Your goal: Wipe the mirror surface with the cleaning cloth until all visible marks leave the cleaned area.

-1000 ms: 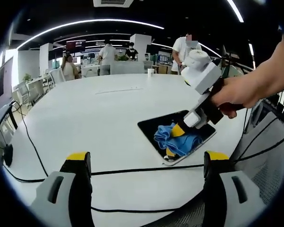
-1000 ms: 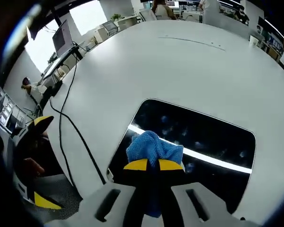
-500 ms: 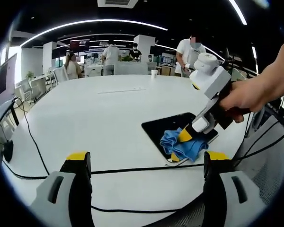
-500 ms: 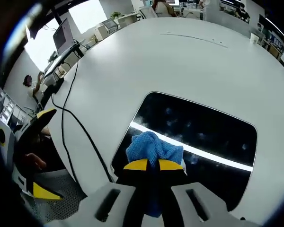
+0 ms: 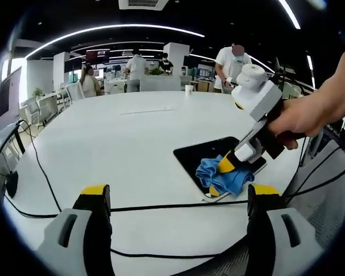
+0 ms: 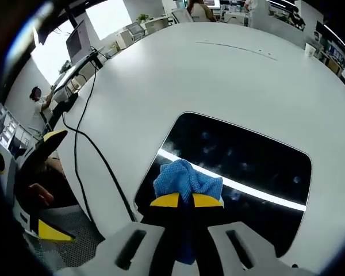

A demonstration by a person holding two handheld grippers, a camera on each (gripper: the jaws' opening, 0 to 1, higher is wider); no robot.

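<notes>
We see the right gripper [image 6: 180, 200] with its yellow-tipped jaws closed narrowly on the blue cleaning cloth [image 6: 187, 180], which it presses against the mirror [image 6: 247, 161]. The mirror is a dark rectangular panel with rounded corners, lying flat on the white counter [image 6: 218, 80] near the counter's edge. The cloth sits at the mirror's corner nearest that gripper. A bright strip of reflected light crosses the mirror, and pale smudges show on its dark surface beyond the cloth.

In the left gripper view, we see the left gripper [image 5: 178, 198] with its jaws standing wide apart and holding nothing, above the counter [image 5: 115, 138] edge. Beyond it, a hand [image 5: 293, 118] holds the right gripper [image 5: 218, 178] tilted down onto the cleaning cloth [image 5: 221, 175], which is bunched on the mirror [image 5: 204, 155]. A black cable [image 5: 161, 206] runs across the counter between the left gripper and the mirror, and another cable [image 6: 95, 155] trails along the counter beside the mirror. People [image 5: 132, 69] stand beyond the counter's far edge.
</notes>
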